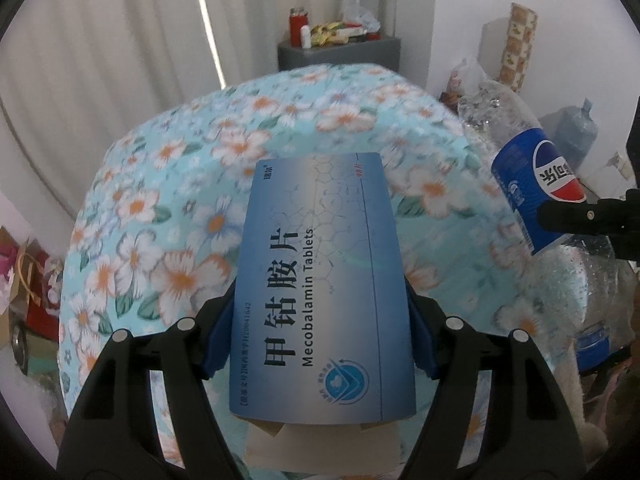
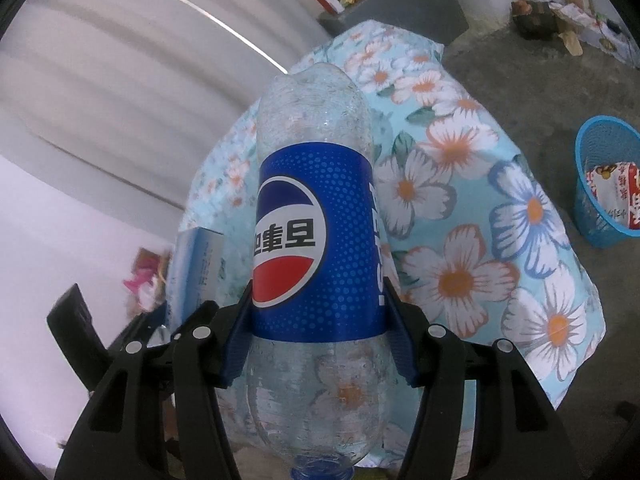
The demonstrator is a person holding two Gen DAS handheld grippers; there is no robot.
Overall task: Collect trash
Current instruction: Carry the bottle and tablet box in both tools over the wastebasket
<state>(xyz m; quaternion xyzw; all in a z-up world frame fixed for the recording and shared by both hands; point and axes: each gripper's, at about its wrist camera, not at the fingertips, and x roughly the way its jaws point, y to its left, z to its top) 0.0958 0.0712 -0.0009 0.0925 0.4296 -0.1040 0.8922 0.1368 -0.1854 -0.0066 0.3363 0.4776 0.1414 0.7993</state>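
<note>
Blue-and-white cardboard, item one: the tablet box (image 1: 320, 284), clamped flat between the blue pads of my left gripper (image 1: 318, 332), printed face up toward the camera. I held it by its long edges, jaws set wide and pressing both sides, which I judge kept the light carton from twisting while it was carried clear of the floral tablecloth (image 1: 168, 216) beneath. A loose flap showed at its near end.

Item two: the empty cola bottle (image 2: 316, 240), clear plastic beaded with droplets, blue label at its waist. My right gripper (image 2: 318, 340) gripped it at the lower edge of that label, pads pressing on either side, cap end toward me and base pointing away. I judge the waist was chosen as the firmest band on a soft bottle.

Item three: the blue mesh basket (image 2: 600, 184), standing on the concrete floor well apart to the right of the table, a red-and-white wrapper (image 2: 616, 196) already inside. I take it for the destination of both items; neither had reached it.

Views compared: only the right wrist camera showed the basket and floor, with the box as a sliver at its left. Only the left wrist camera gave the box's print, and showed the bottle from the side at its right edge with one black finger across the label.
</note>
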